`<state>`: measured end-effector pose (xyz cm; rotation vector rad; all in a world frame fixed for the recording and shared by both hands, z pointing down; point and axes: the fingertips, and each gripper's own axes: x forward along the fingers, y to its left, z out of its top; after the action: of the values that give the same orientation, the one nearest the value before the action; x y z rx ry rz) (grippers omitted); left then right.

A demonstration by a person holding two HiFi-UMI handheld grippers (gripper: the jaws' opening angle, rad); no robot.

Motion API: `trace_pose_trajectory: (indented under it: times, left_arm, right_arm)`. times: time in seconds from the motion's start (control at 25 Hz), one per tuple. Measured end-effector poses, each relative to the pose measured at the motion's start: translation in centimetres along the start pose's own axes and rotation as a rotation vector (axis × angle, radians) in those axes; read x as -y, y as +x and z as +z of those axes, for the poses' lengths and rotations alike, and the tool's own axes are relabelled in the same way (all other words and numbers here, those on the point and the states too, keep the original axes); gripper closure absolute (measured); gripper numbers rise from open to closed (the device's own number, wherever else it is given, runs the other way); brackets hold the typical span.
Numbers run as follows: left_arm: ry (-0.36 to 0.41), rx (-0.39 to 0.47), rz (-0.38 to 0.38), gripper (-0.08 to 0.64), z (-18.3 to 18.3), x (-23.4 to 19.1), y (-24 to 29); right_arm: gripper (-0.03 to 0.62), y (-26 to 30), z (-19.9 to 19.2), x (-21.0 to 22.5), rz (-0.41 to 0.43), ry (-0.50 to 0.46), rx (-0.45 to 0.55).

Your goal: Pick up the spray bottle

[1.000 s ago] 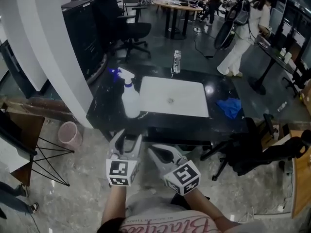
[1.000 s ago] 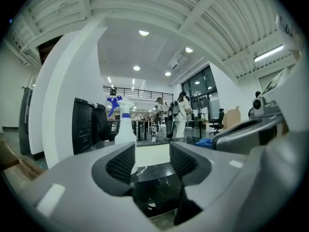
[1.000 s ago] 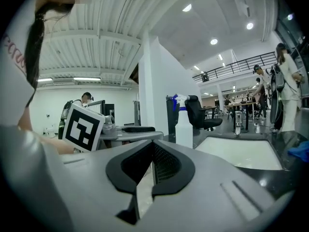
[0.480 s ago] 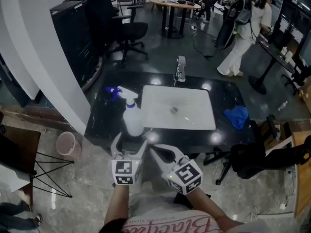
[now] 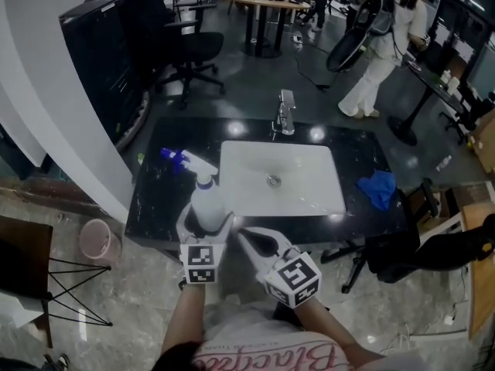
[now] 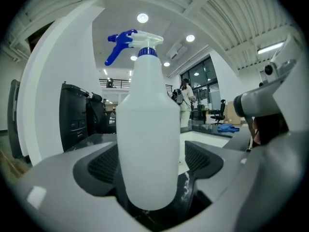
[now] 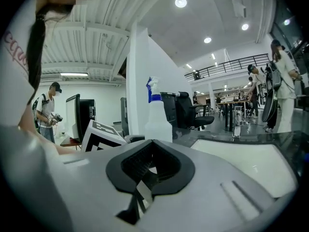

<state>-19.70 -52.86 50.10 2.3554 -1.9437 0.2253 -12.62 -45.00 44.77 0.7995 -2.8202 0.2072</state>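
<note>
A white spray bottle (image 5: 206, 203) with a blue trigger head stands upright on the black counter (image 5: 155, 199), left of the sink. My left gripper (image 5: 206, 224) has its jaws on either side of the bottle's lower body, and they are opening. In the left gripper view the bottle (image 6: 147, 129) fills the space between the ribbed pads (image 6: 104, 164), which do not press on it. Just right of it, my right gripper (image 5: 249, 238) is shut and holds nothing. From the right gripper view the bottle (image 7: 158, 117) stands beyond the closed jaw tips, to the left.
A white sink basin (image 5: 278, 176) with a chrome faucet (image 5: 286, 113) fills the counter's middle. A blue cloth (image 5: 379, 188) lies at its right end. A pink bin (image 5: 99, 239) stands on the floor at the left, beside a white pillar. Office chairs and people are beyond.
Both grippers have moved forward to the counter's front edge. The left jaws have spread wider and now straddle the bottle, which earlier stood ahead of them.
</note>
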Motion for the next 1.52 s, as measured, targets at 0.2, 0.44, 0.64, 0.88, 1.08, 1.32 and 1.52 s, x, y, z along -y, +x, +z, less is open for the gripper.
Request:
trace_pose_trajectory:
  times: [0.2, 0.44, 0.64, 0.88, 1.08, 1.32, 1.52]
  left_arm:
    - [0.017, -0.018, -0.022, 0.143, -0.7, -0.1, 1.8]
    - [0.028, -0.014, -0.067, 0.146, -0.7, 0.0, 3.0]
    - [0.003, -0.011, -0.095, 0.146, -0.7, 0.2, 2.8]
    - [-0.001, 0.018, -0.102, 0.146, 1.5, 0.7, 1.5]
    - [0.019, 0.048, -0.08, 0.146, 5.1, 0.5, 0.2]
    - [0.082, 0.066, -0.068, 0.146, 9.0, 1.0, -1.4]
    - [0.1, 0.092, -0.04, 0.146, 11.0, 0.8, -2.5]
  right_arm:
    - [0.591, 0.4, -0.2, 1.3, -0.033, 0.008, -0.004]
    - [0.591, 1.1, -0.3, 1.6, -0.043, 0.009, -0.008]
    - [0.591, 1.4, -0.1, 1.4, -0.049, 0.008, -0.009]
    - [0.591, 1.0, 0.6, 0.6, -0.019, -0.009, 0.001]
    - [0.591, 0.3, 2.1, 0.2, -0.009, -0.025, 0.057]
    - [0.595, -0.8, 4.8, -0.1, -0.038, -0.066, 0.126]
    - [0.592, -1.3, 6.8, 0.1, -0.069, -0.081, 0.177]
